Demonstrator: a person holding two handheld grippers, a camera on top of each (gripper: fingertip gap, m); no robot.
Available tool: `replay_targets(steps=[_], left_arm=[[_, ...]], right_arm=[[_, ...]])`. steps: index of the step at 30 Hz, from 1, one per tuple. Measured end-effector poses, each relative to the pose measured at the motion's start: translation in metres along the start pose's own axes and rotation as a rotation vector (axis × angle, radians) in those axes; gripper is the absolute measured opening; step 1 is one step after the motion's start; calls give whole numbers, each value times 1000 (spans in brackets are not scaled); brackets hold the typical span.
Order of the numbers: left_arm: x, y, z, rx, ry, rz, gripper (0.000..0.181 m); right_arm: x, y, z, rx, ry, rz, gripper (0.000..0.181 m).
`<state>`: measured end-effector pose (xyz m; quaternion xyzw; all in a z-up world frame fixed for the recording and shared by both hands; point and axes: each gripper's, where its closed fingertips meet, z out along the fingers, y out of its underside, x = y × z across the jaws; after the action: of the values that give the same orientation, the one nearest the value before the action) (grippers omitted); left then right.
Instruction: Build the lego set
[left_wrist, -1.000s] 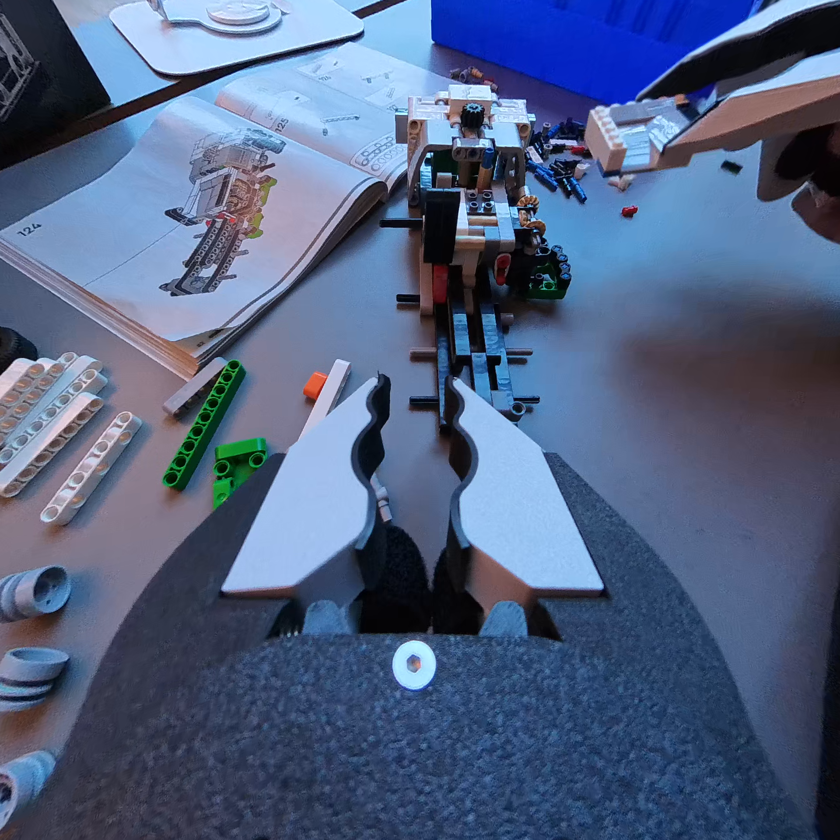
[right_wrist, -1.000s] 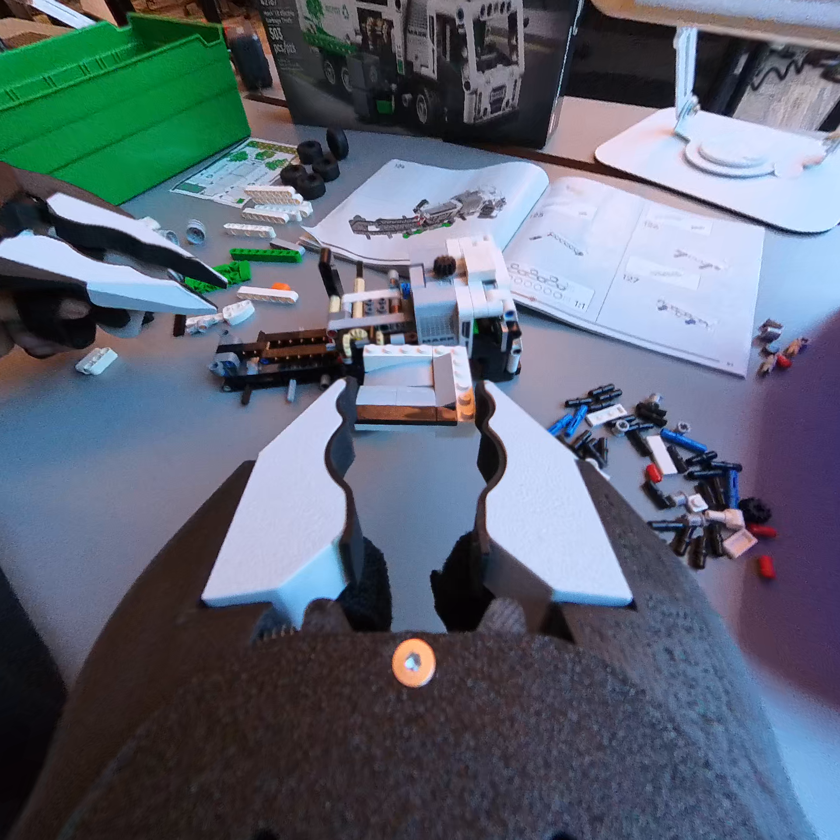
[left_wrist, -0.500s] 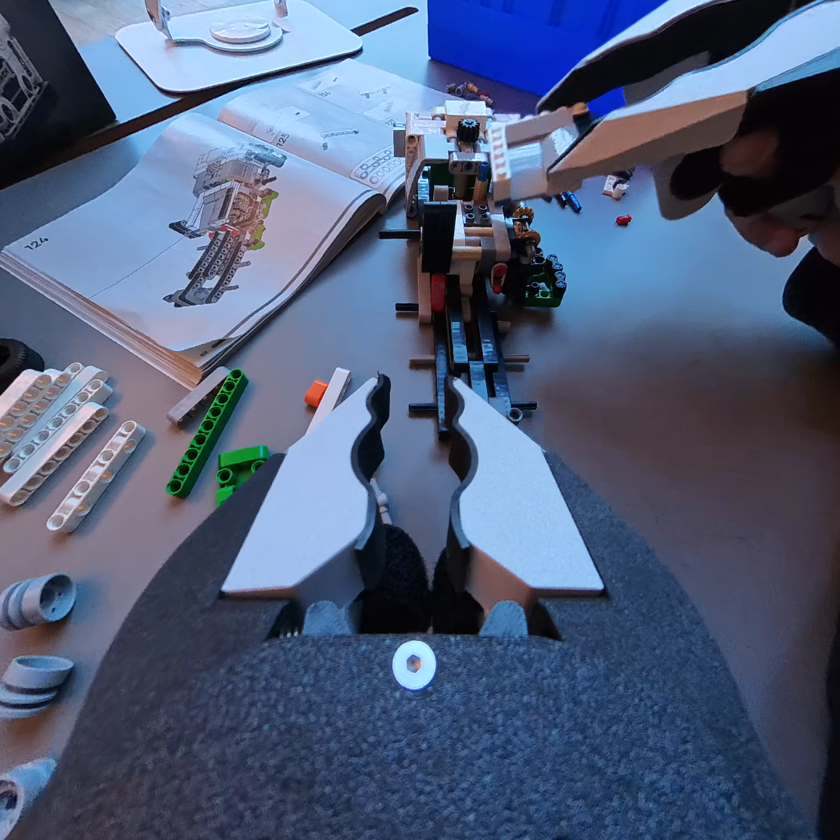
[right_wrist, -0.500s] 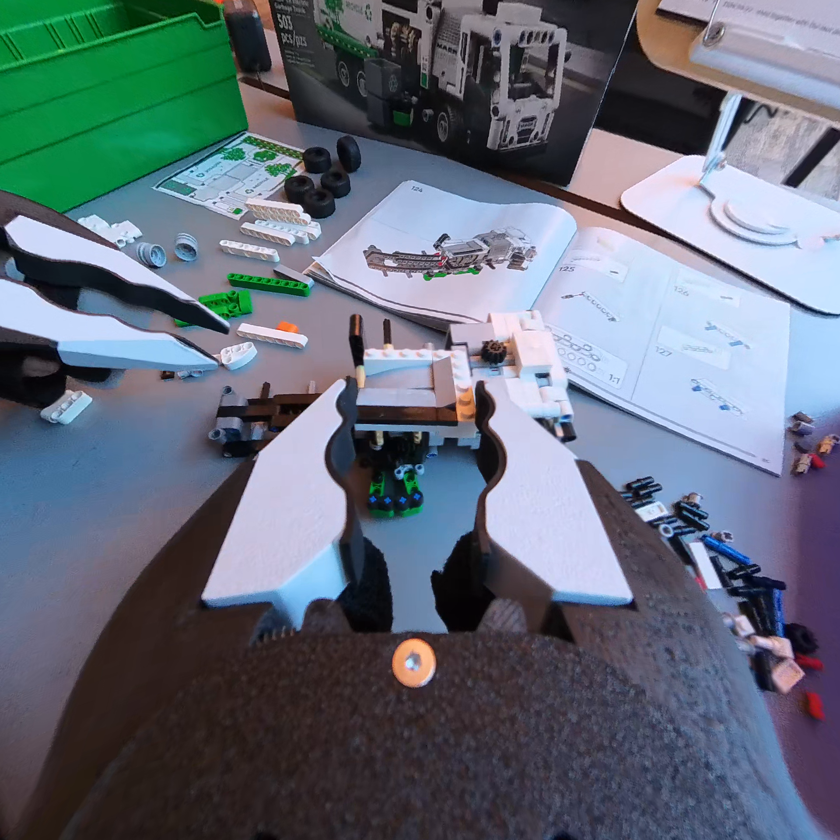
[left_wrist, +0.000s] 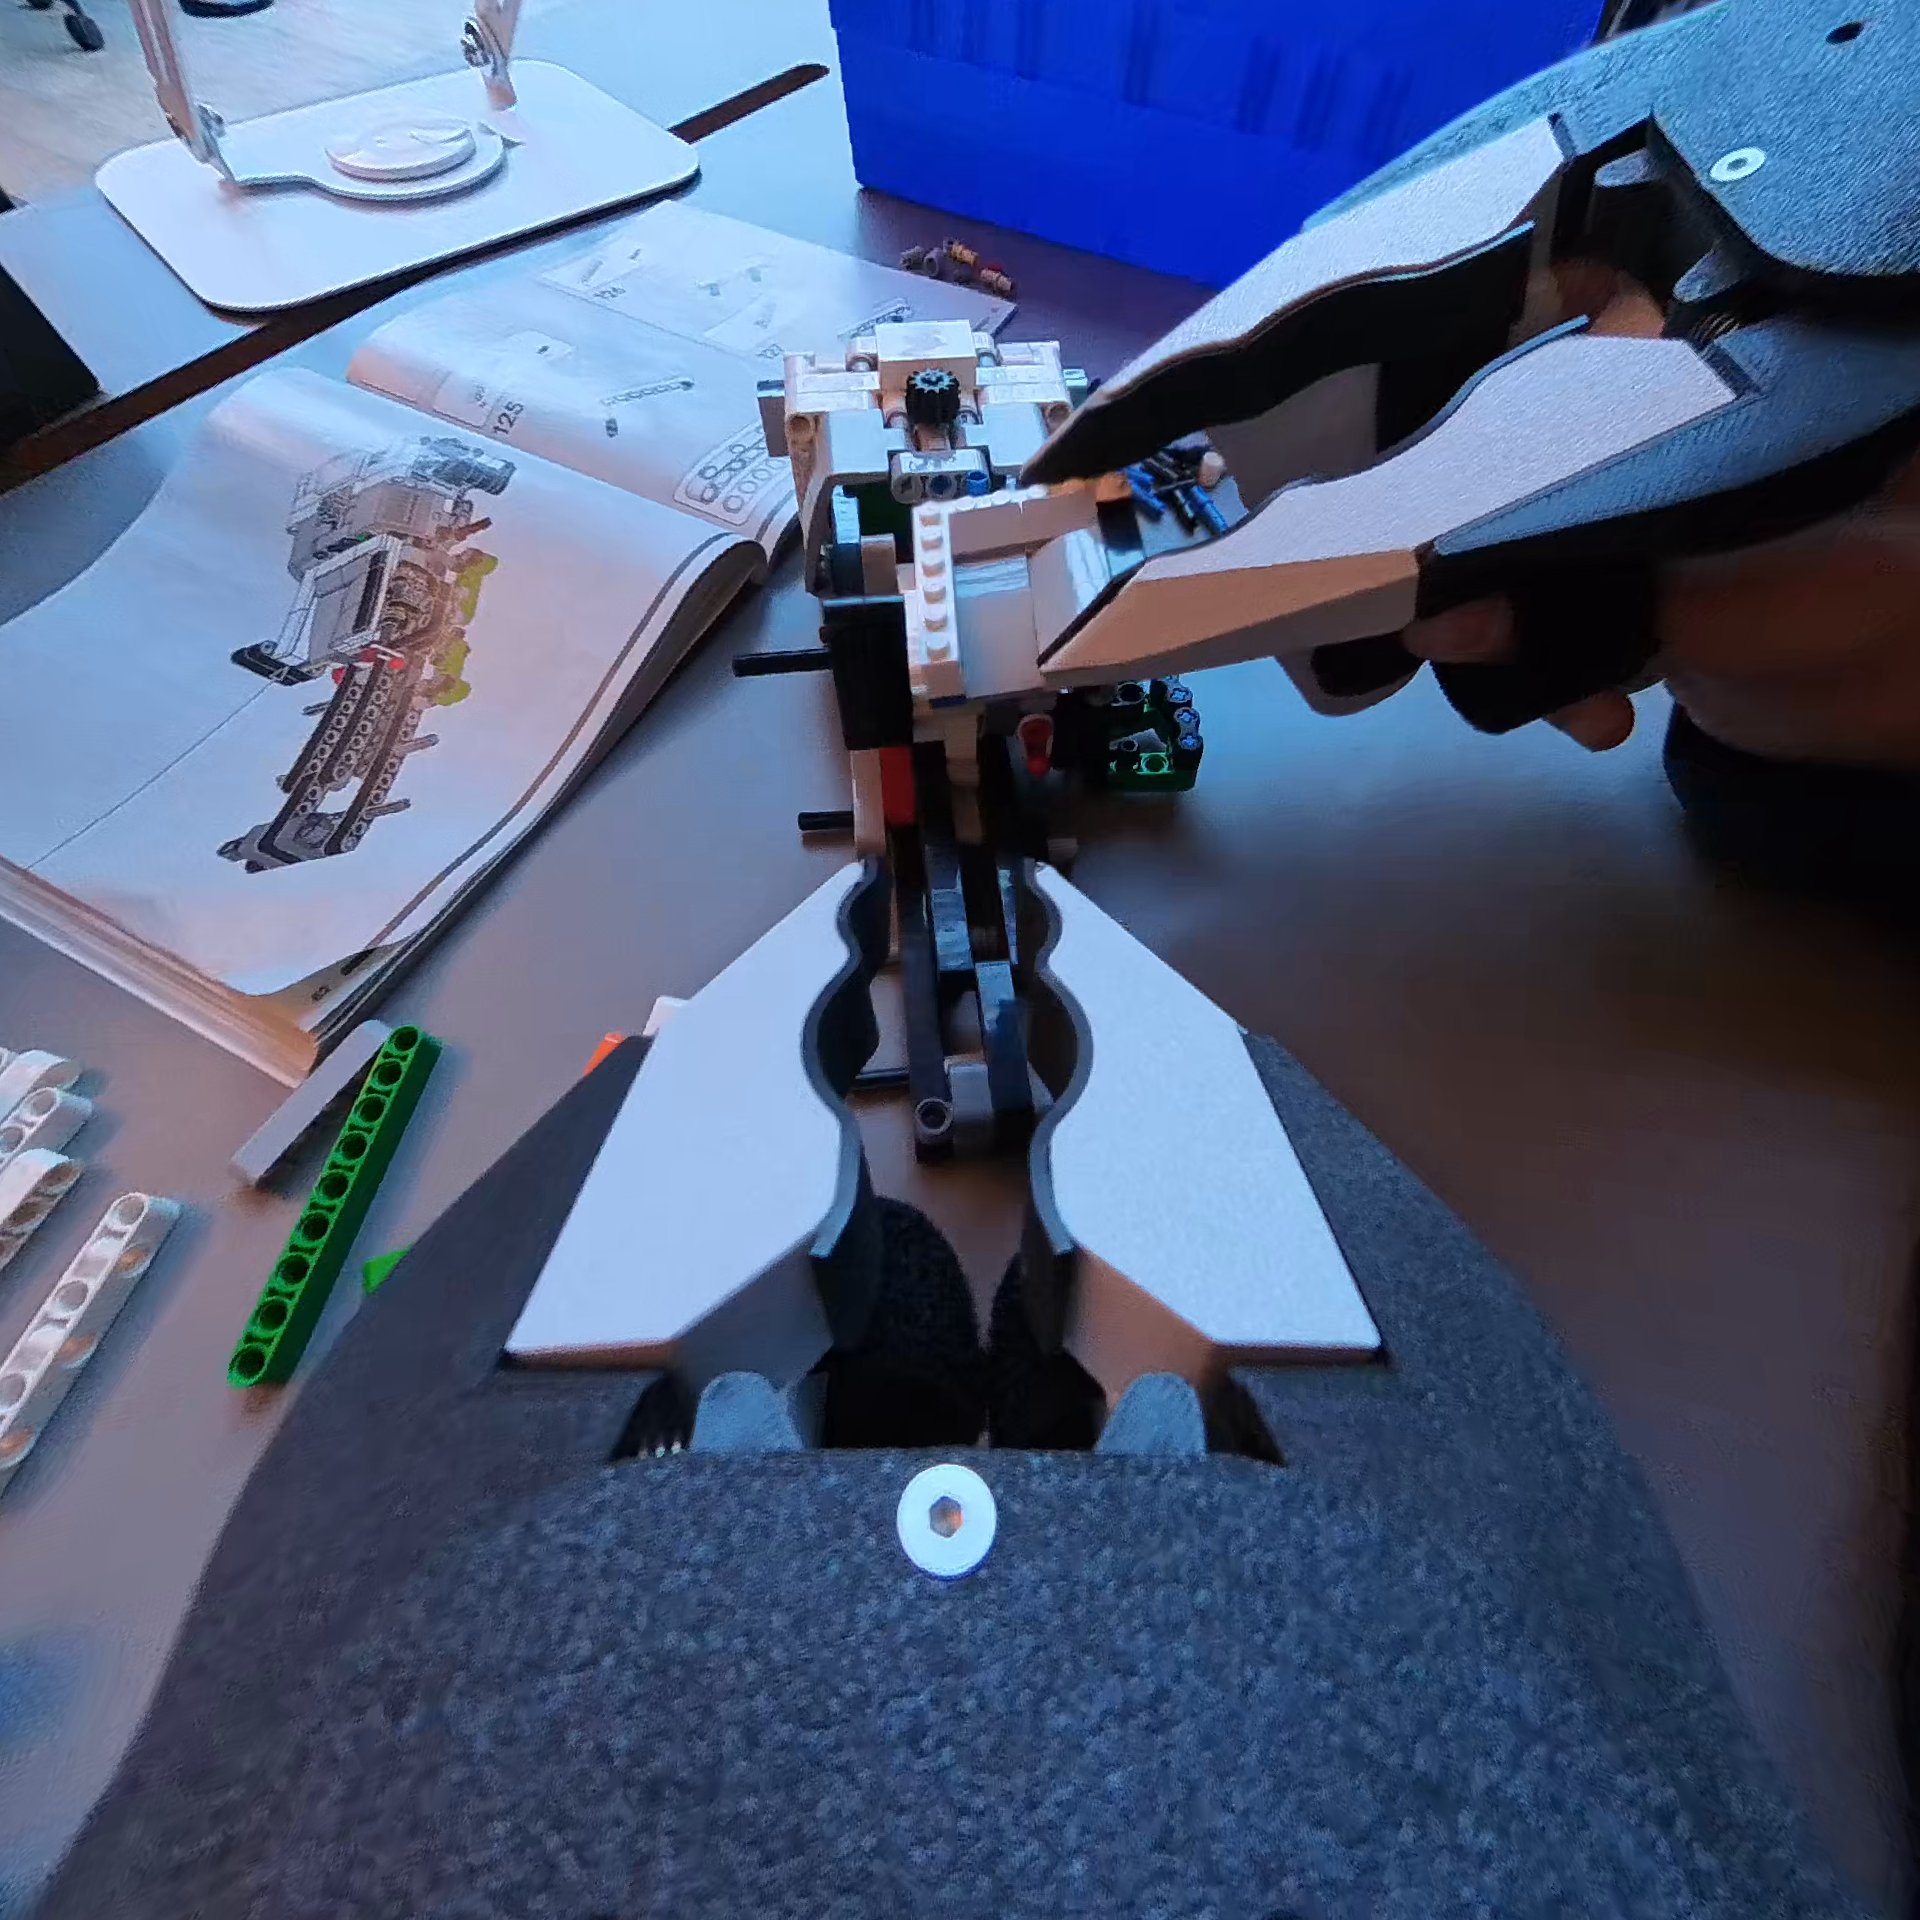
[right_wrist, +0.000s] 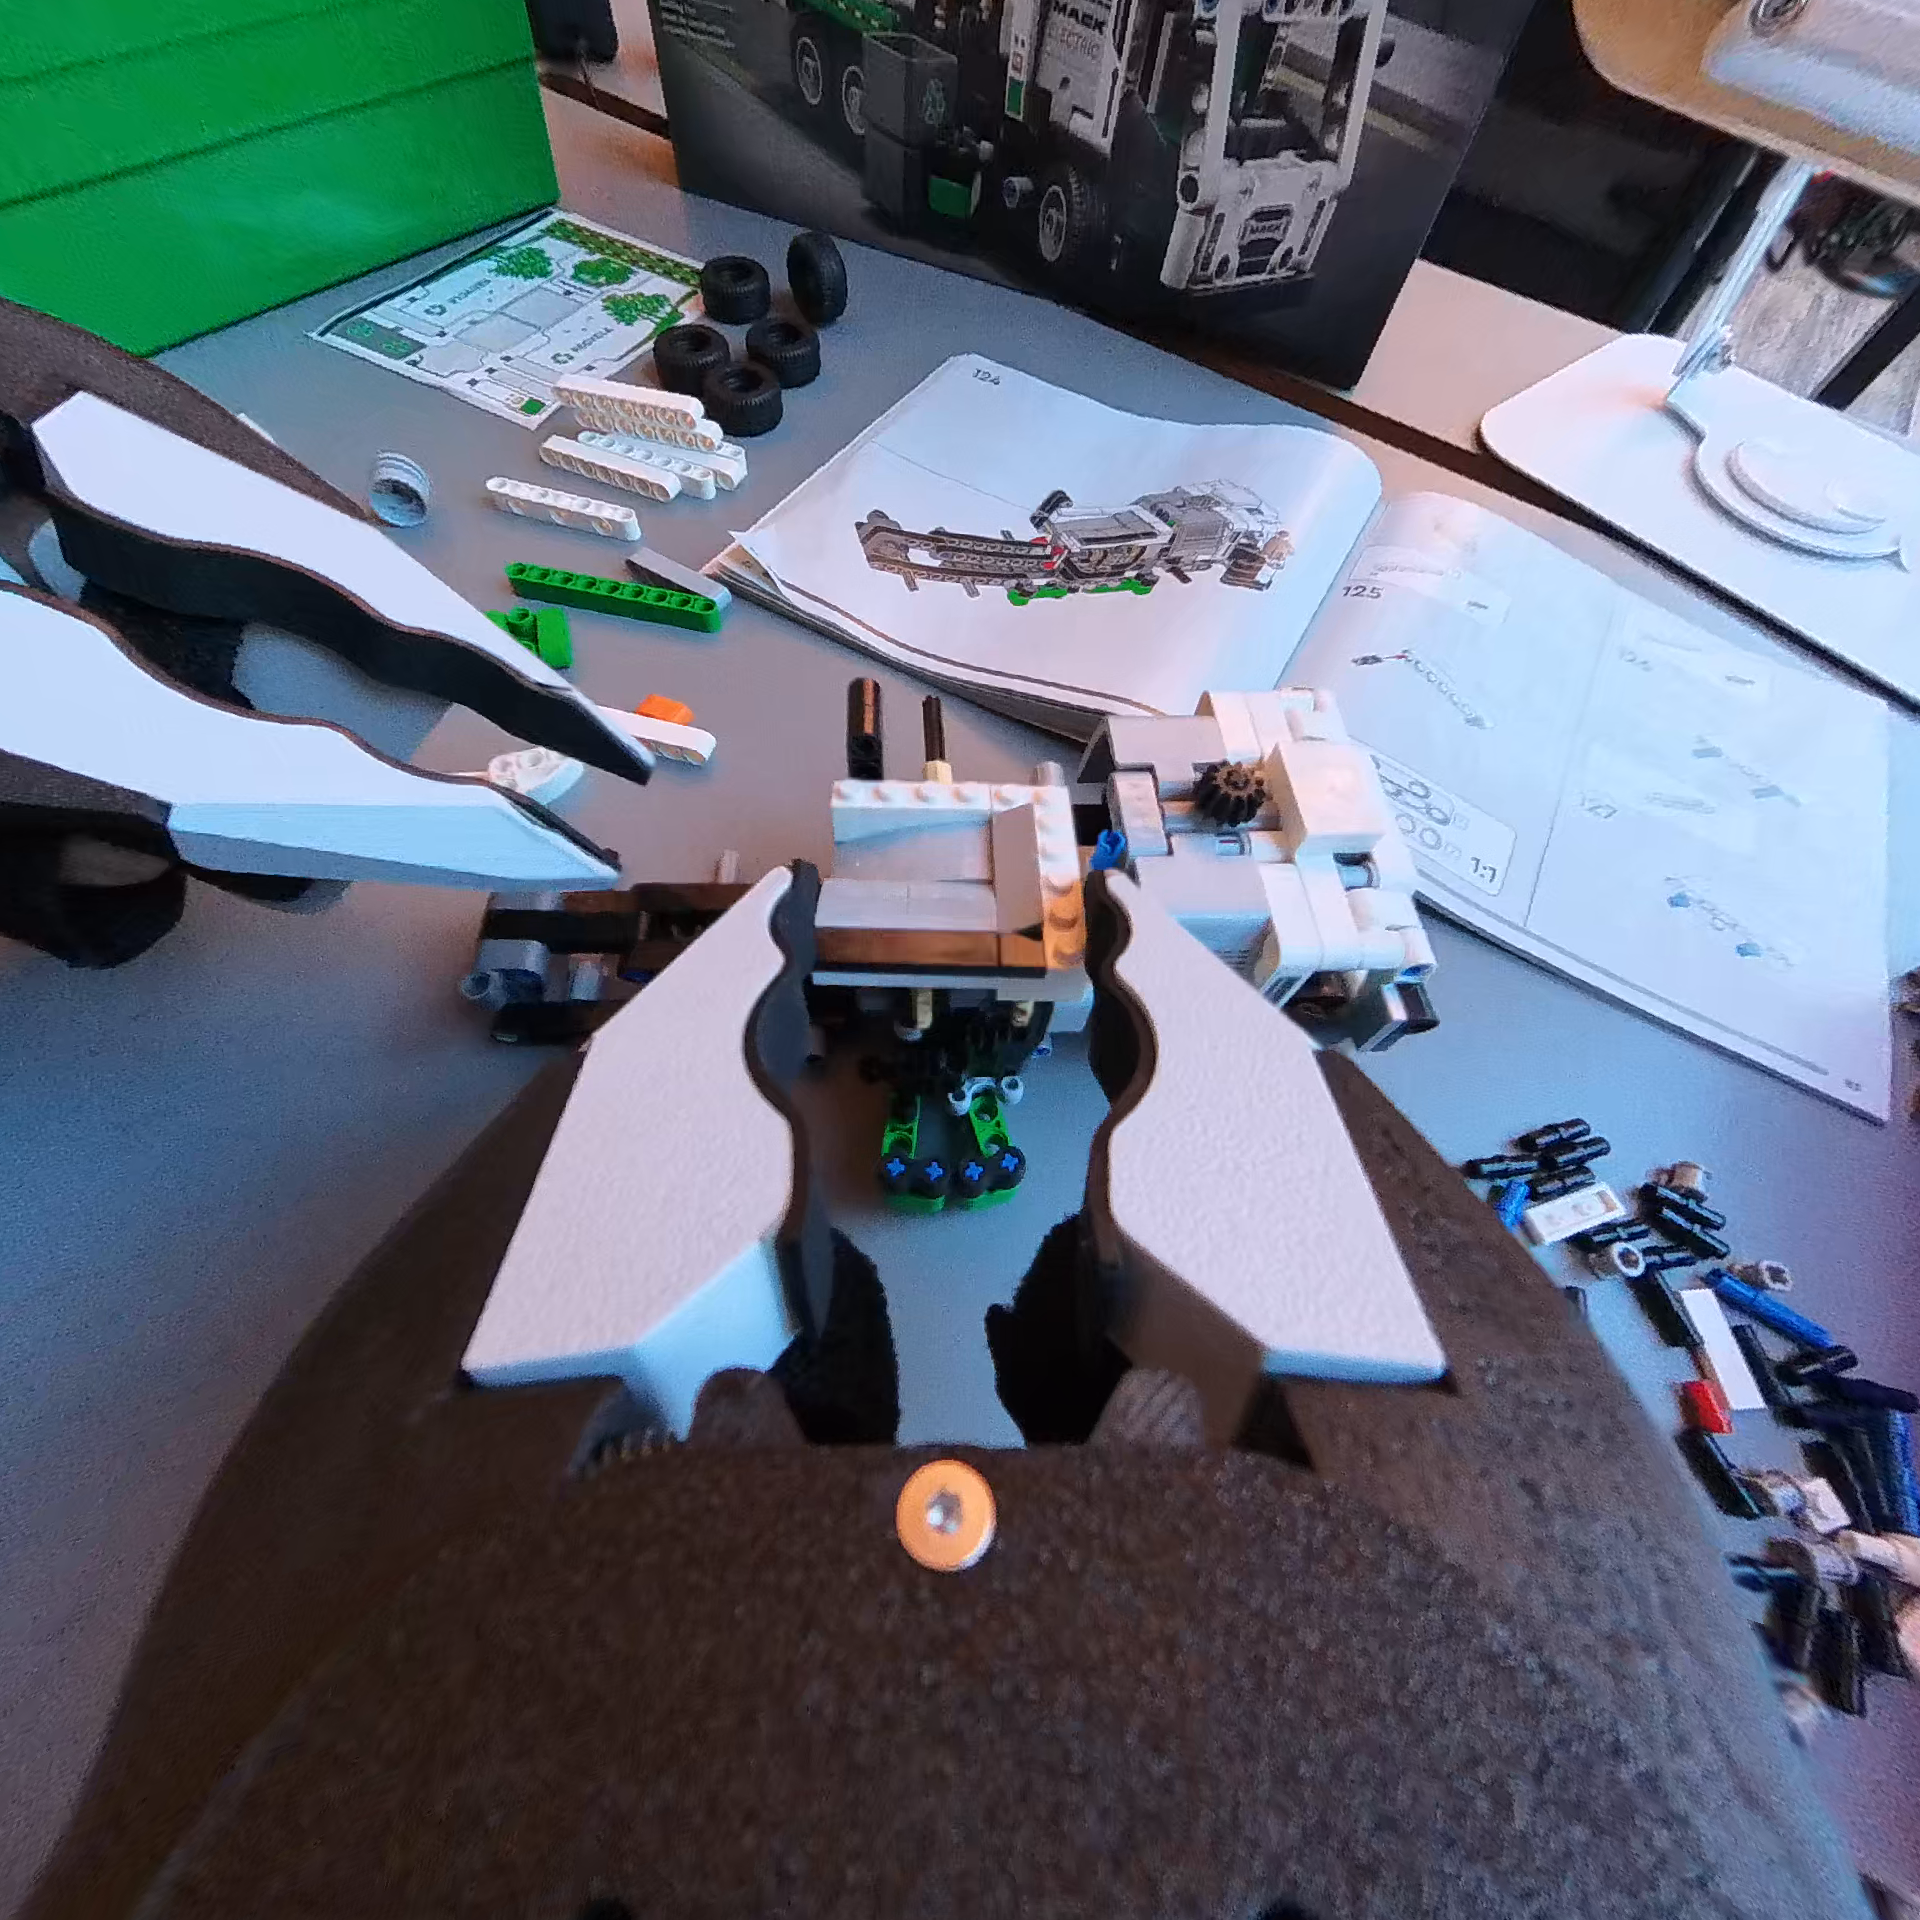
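The part-built truck model (left_wrist: 914, 436) stands mid-table with its black chassis tail (left_wrist: 945, 935) towards me. My left gripper (left_wrist: 951, 894) is open, its fingers on either side of the chassis tail; I cannot tell whether they touch it. It also shows in the right wrist view (right_wrist: 623, 816). My right gripper (right_wrist: 951, 883) is shut on a white and grey panel assembly (right_wrist: 935, 873) and holds it on top of the model's middle, just behind the white cab (right_wrist: 1299, 831). The left wrist view shows this gripper (left_wrist: 1039, 566) coming in from the right with the panel (left_wrist: 977, 603).
An open instruction booklet (left_wrist: 416, 623) lies left of the model. A green beam (left_wrist: 332, 1205) and white beams (left_wrist: 73, 1309) lie at the left. Several tyres (right_wrist: 748, 343), a pile of small pins (right_wrist: 1714, 1299), a blue bin (left_wrist: 1143, 104), a green bin (right_wrist: 260, 135) and the set's box (right_wrist: 1039, 104) ring the table.
My right gripper has carried the panel assembly from the right side onto the model's middle. My left gripper has moved forward so the chassis tail lies between its fingers.
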<state>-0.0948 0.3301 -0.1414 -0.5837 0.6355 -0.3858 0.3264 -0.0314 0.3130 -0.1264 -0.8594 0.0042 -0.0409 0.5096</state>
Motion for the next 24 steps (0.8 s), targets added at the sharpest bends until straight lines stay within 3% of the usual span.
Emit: replay_targets(steps=[14,24], left_arm=[[3,1,10,-23,0,-2,22],[7,2,21,-65,-55,68,22]], right_arm=[[-1,2,7,50,-85,-42,52],[2,-1,12,69,-8,-76,52]])
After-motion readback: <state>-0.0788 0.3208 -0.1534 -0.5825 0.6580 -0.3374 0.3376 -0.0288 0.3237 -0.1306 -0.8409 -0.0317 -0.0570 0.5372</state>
